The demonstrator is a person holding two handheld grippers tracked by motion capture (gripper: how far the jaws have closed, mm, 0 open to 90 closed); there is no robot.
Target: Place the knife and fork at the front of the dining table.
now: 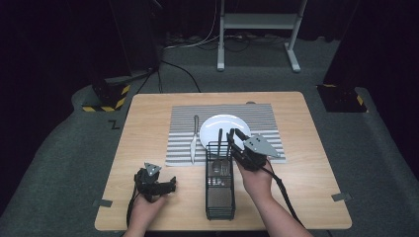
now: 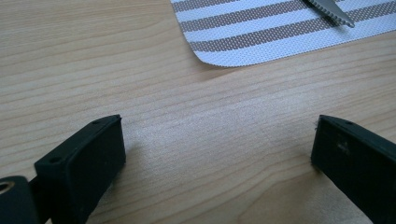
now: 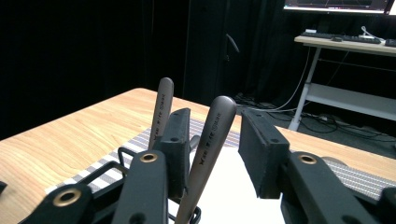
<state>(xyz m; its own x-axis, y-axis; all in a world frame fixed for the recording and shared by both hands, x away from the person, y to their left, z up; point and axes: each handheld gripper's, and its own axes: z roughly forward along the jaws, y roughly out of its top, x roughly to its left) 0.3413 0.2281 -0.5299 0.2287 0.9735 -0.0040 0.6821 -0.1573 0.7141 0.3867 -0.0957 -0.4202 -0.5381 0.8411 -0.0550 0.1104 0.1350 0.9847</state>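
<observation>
A black wire caddy [image 1: 220, 192] stands on the wooden table in front of a striped placemat [image 1: 183, 133]. My right gripper [image 1: 233, 134] hovers at its far end, open. In the right gripper view, a brown utensil handle [image 3: 212, 135] rises between the jaws of the right gripper [image 3: 215, 122], against the left one, with a gap to the right one. A second handle [image 3: 161, 107] stands just outside the left jaw. On the mat lie a white plate [image 1: 222, 123] and a knife [image 1: 193, 140]. My left gripper [image 1: 170, 185] rests low over bare wood, open wide with nothing between its jaws [image 2: 217, 140].
The left gripper view shows the placemat corner [image 2: 261, 32] and the knife tip [image 2: 331, 9] beyond the jaws. Bare wood lies left of the caddy and to its right. A white desk frame [image 1: 257, 29] stands on the floor beyond the table.
</observation>
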